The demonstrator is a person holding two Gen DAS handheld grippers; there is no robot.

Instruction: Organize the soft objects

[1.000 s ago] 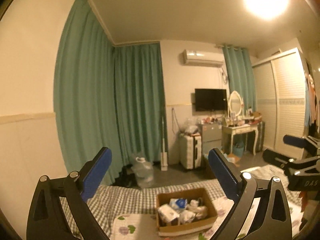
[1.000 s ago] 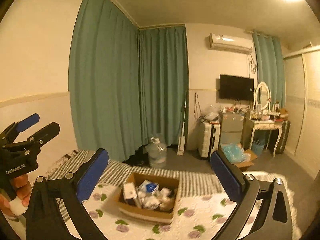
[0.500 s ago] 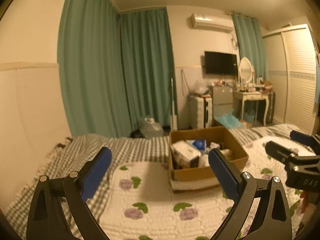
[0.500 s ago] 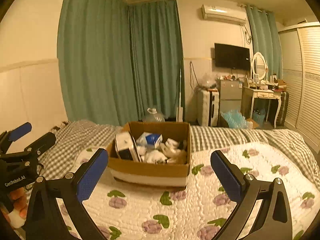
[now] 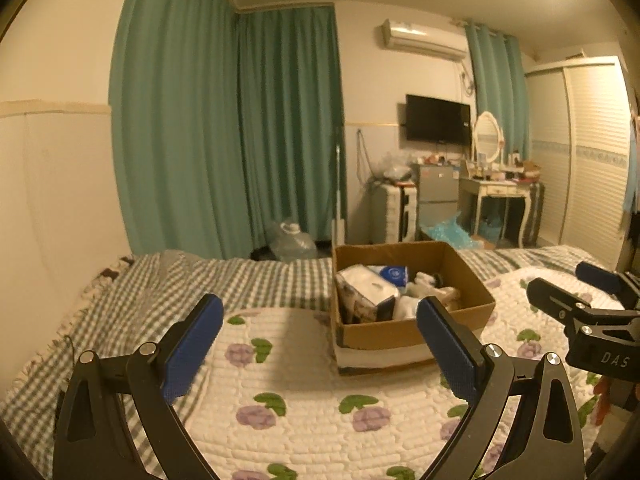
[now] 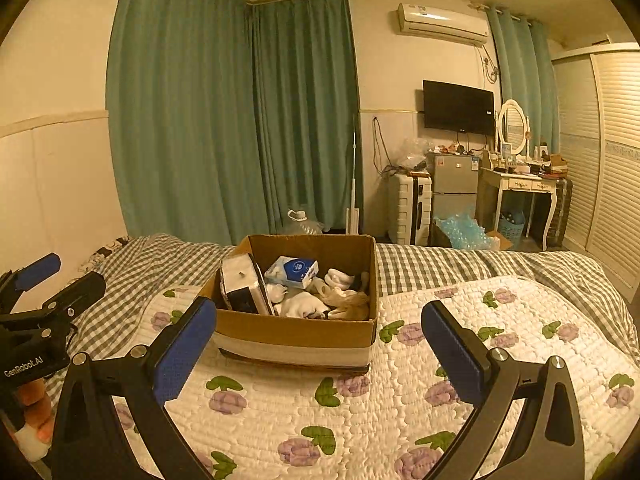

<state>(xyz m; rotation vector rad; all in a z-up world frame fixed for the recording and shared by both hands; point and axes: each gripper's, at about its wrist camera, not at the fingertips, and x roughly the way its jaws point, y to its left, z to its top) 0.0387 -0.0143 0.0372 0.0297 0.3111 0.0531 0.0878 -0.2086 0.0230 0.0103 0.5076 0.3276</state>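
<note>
An open cardboard box (image 6: 294,330) stands on the bed's floral quilt (image 6: 360,420). It holds tissue packs (image 6: 294,272), a dark-edged package (image 6: 240,286) and white and beige soft items (image 6: 320,304). The box also shows in the left wrist view (image 5: 404,332). My left gripper (image 5: 320,348) is open and empty, above the quilt, left of the box. My right gripper (image 6: 320,348) is open and empty, in front of the box. Each gripper shows at the edge of the other's view.
A grey checked blanket (image 6: 160,256) covers the far side of the bed. Beyond it are teal curtains (image 6: 240,120), a water jug (image 5: 290,242), a suitcase (image 6: 410,208), a small fridge (image 6: 454,184) and a dressing table (image 6: 520,188). A wall (image 5: 52,200) is at the left.
Both views tilted down from the ceiling and curtains to the bed. The box now sits larger and nearer the middle. Both grippers stayed open.
</note>
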